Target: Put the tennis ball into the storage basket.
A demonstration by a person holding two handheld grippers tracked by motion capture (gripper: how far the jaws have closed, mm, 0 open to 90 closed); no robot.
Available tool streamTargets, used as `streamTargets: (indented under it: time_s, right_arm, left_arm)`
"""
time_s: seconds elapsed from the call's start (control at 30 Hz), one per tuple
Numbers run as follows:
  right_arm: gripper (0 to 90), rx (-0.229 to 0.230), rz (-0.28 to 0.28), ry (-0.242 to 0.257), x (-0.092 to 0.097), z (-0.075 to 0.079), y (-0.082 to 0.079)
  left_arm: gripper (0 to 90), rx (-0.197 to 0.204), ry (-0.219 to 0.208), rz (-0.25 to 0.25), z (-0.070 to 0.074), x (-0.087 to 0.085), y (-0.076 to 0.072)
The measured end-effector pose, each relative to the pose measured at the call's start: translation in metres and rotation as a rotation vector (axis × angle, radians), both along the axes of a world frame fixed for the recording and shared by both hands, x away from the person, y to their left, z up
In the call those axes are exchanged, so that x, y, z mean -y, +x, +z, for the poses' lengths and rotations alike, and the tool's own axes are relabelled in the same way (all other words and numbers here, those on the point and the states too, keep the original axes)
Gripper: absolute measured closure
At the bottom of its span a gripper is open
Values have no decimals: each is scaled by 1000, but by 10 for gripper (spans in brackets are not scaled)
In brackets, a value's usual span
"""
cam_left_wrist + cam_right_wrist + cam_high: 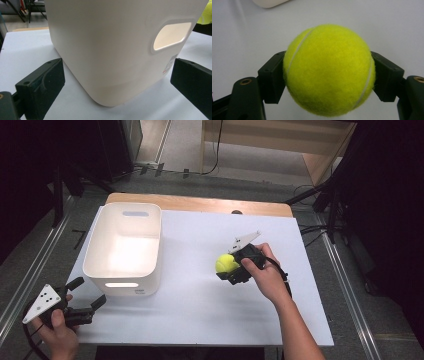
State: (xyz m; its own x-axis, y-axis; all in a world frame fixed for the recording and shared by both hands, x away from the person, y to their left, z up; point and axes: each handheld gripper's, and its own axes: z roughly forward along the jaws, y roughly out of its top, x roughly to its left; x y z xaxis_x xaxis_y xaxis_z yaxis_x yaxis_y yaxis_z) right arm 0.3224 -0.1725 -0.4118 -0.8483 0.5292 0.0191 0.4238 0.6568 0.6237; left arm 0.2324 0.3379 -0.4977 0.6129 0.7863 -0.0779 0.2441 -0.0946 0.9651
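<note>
The right tool (228, 268) is clamped on a tennis ball (227, 263), one jaw pressed into each side of it, over the middle of the white worktop (200, 300); whether the ball is off the surface cannot be told. The left tool (87, 295) has its jaws apart and empty, just beside the near corner of the white bin (123, 270).

Judging from this layout, the ball is in the carrying step. The next move would likely call for lifting it above the bin's rim and releasing it inside.

The ball is bright yellow-green and fuzzy, with a pale curved seam.
</note>
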Motion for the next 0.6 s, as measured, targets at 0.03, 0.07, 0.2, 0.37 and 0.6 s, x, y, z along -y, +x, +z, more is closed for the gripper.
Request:
streamTargets:
  time_s: [0.03,0.07,0.2,0.37,0.6]
  right_arm:
    - [225,-2,-2,-1,-1,1,0]
    - [225,0,6,1,-2,1,1]
    - [225,-6,3,4,-5,3,1]
    - [225,-1,16,5,-9,5,4]
    - [225,1,28,6,-17,10,7]
  left_arm:
    - [0,0,1,-1,0,0,0]
    - [0,0,0,0,0,0,0]
    - [0,0,0,0,0,0,0]
    - [0,0,0,-1,0,0,0]
    - [0,0,0,-1,0,0,0]
